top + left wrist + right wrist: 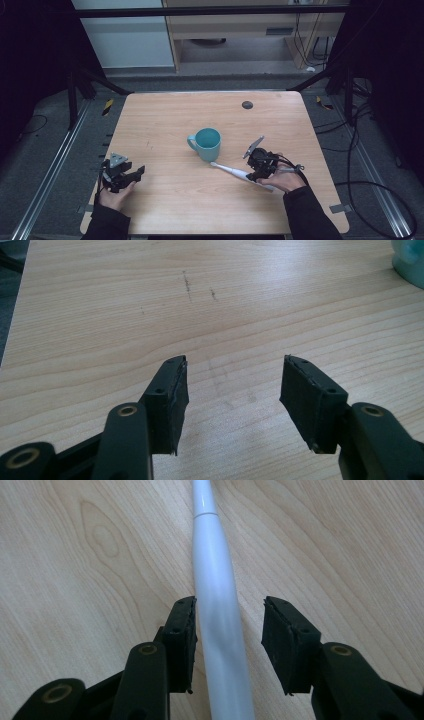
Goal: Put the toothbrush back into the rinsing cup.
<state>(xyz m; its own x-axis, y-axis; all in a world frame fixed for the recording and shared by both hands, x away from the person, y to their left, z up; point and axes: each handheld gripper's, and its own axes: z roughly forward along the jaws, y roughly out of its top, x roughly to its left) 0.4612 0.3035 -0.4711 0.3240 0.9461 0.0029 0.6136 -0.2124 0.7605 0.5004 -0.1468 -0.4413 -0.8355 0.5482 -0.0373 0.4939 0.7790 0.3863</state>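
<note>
Pale wood-grain tabletop [175, 200], ringed by dark floor and trailing cables, carries a slim white plastic electric toothbrush [240, 173] lying flat just in front of a teal ceramic mug [207, 144], brush tip nearly at the mug's base and handle running away from it toward the person's right hand. Around that handle [220, 630] stands the right gripper [229, 640], jaws about half open; one pad looks to touch the handle while the other stands clear, so nothing is gripped yet. Closing off-centre like this could roll the smooth round handle sideways or squirt it out, perhaps nudging the tip against the mug. Well to the mug's other side, the left gripper [233, 400] rests wide open and empty over bare wood.
</note>
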